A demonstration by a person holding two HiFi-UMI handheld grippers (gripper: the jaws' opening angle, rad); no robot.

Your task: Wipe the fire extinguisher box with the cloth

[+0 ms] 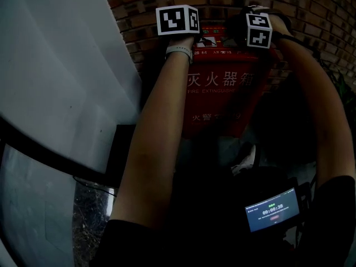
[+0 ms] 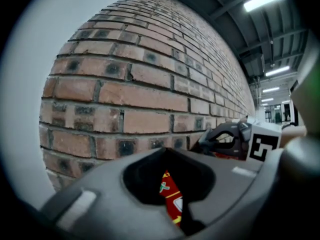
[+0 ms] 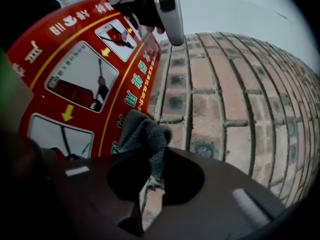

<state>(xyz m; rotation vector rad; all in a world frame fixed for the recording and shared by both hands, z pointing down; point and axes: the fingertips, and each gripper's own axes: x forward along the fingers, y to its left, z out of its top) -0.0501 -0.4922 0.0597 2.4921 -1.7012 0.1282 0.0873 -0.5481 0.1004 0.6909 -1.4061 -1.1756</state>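
Now my right gripper (image 3: pixel 150 180) clamps the grey cloth (image 3: pixel 143 134) at the fire extinguisher box's (image 1: pixel 222 102) top right edge, my left gripper (image 2: pixel 175 204) closed empty; I fear the brick wall (image 3: pixel 225 99) snagging it loose.

**Red fire extinguisher box (image 1: pixel 219 102) against the brick wall (image 3: pixel 225 94), grey cloth (image 3: pixel 145 134) at its upper part**
Your box stands upright, red with white characters across its front and, higher up, picture panels with yellow arrows. Your cloth is dark grey and bunched, pinched between the closed jaws of your right gripper (image 3: pixel 150 176), its crumpled end touching the labelled red face just beside the bricks.
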